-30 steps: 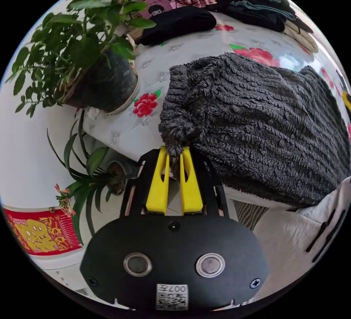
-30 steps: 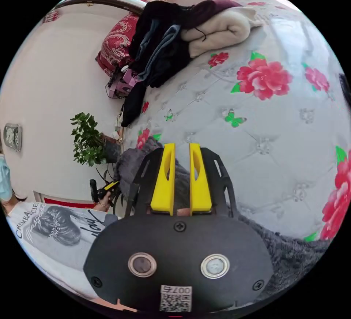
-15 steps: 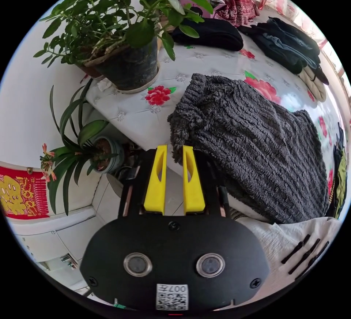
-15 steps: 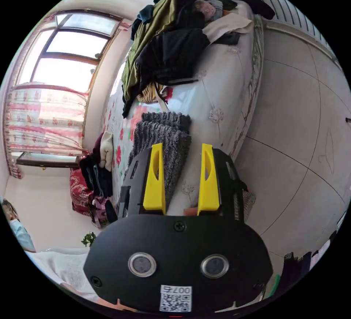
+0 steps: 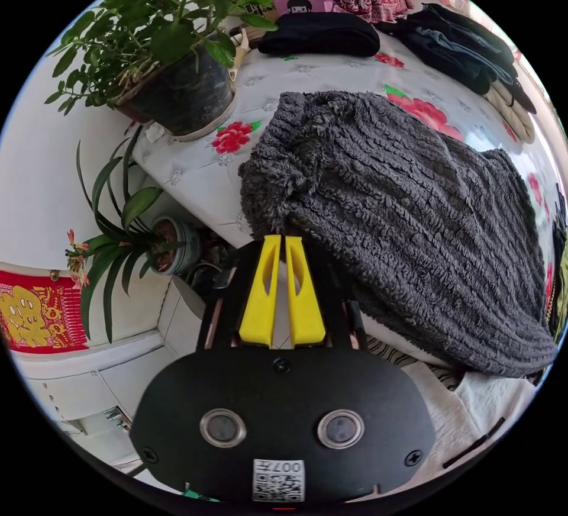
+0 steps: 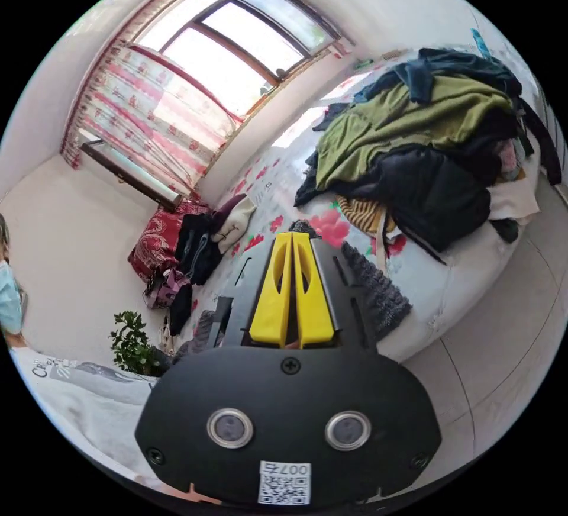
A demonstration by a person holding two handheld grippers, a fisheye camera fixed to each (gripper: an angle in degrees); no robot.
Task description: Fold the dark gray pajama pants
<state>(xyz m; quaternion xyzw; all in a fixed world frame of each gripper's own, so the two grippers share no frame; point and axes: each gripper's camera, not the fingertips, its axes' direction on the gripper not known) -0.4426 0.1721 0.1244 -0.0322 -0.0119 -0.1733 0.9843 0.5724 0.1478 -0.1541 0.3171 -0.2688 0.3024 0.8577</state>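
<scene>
- Lying folded across the near corner of the bed (image 5: 195, 161), the dark gray pajama pants (image 5: 402, 208) spread their fleecy ribbed cloth over the flowered white cover, one edge hanging past the bed's side.
- The left tool (image 5: 281, 239) sits at the bunched near edge of the pants with its yellow jaws drawn nearly together; whether any cloth is caught between them cannot be told.
- The right tool (image 6: 293, 236) has its yellow jaws brought together at the tips, with nothing seen between them, above a strip of the gray pants on the bed's edge.
- Beside the pants, a potted plant (image 5: 177, 60) stands on the bed's corner, and a second pot with long leaves (image 5: 142, 232) stands lower down by the wall.
- Beyond the pants, a folded black garment (image 5: 322, 39) and a row of dark folded clothes (image 5: 455, 48) rest on the cover.
- In the right gripper view, a heap of clothes (image 6: 438, 149) topped with olive green is piled on the bed, and a window (image 6: 236, 42) with striped curtains stands beyond it.
</scene>
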